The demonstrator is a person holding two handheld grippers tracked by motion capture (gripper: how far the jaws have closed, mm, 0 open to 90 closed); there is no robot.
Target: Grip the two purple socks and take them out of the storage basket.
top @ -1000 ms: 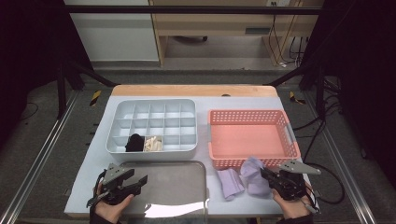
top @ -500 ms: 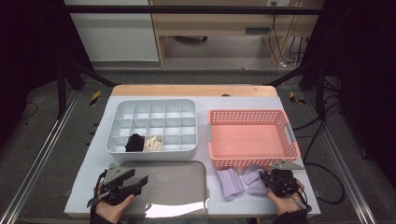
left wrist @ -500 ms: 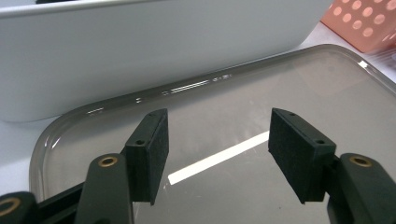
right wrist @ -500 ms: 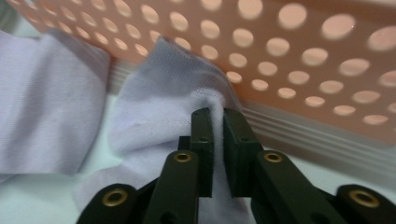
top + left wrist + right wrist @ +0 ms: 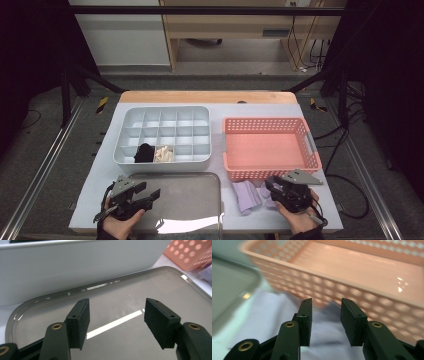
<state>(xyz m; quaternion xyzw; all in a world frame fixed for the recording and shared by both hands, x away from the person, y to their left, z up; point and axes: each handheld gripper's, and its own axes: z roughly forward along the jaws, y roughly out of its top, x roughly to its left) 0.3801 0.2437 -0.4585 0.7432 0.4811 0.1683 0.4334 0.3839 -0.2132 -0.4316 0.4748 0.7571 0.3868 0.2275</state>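
The counter (image 5: 100, 200) carries a grey divided box (image 5: 165, 134), a pink basket (image 5: 270, 147) and a metal tray (image 5: 180, 200). Lilac cloths (image 5: 246, 196) lie between tray and basket, just below the basket's front wall. The right gripper (image 5: 325, 320) hangs over them, fingers slightly apart, gripping nothing. The left gripper (image 5: 116, 321) hovers over the tray's left end, fingers wide open.
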